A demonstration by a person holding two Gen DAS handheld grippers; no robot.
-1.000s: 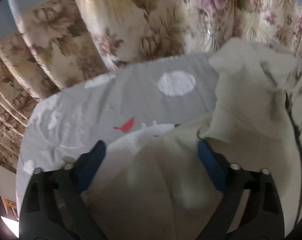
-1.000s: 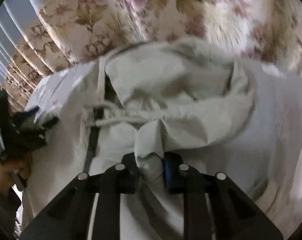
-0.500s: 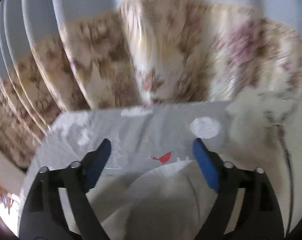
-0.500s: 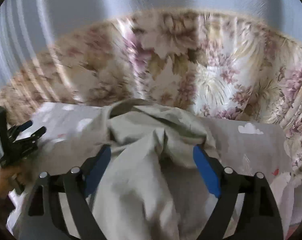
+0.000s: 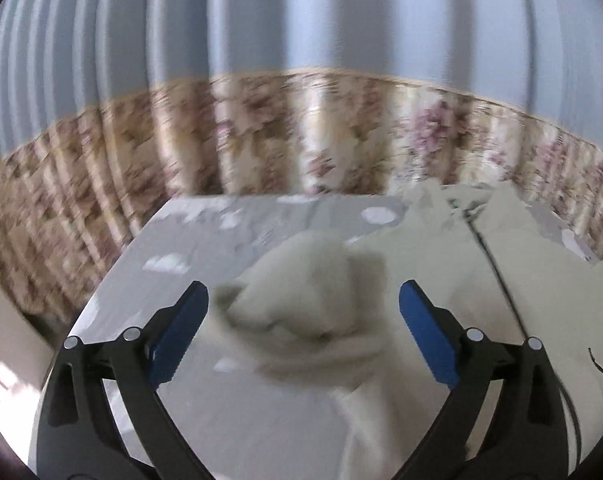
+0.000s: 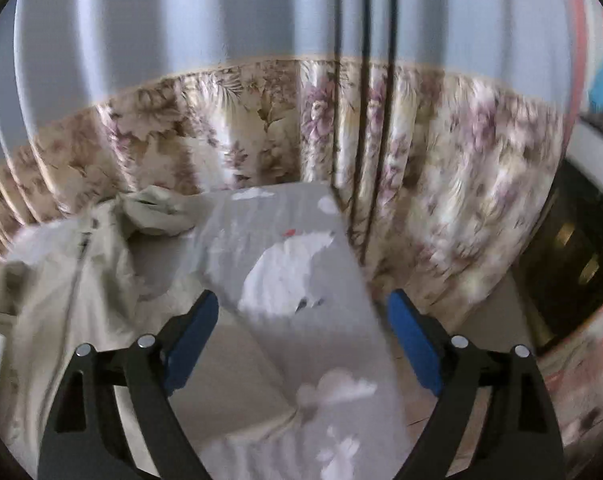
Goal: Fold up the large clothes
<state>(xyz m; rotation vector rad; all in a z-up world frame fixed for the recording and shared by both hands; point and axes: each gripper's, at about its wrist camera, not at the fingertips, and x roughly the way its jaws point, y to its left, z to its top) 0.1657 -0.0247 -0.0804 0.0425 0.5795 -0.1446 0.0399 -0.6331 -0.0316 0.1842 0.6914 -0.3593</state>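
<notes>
Both grippers empty, between grasps. Left gripper has its fingers spread wide, nothing between them; it hovers over a bunched sleeve or flap of the cream garment. Right gripper is likewise spread wide and empty, pointing at the bare grey printed sheet near the far right corner of the surface.

Garment lies on the sheet-covered surface, roughly spread but rumpled. Dark zipper line runs down its front, so it looks like a jacket lying face up. In the right wrist view the garment sits to the left of the gripper, collar or hood end crumpled toward the floral curtain.

Judgement: early stage, laying out or about to start the first fold. No neat fold visible yet.

Next move probably needs:
- left gripper down onto the bunched part, pinching a single edge rather than the lump
- right gripper swinging left to find the opposite edge or hem
- both pulling flat before folding over

Frames are motion-blurred, so the exact fabric edges are hard to pick out.
</notes>
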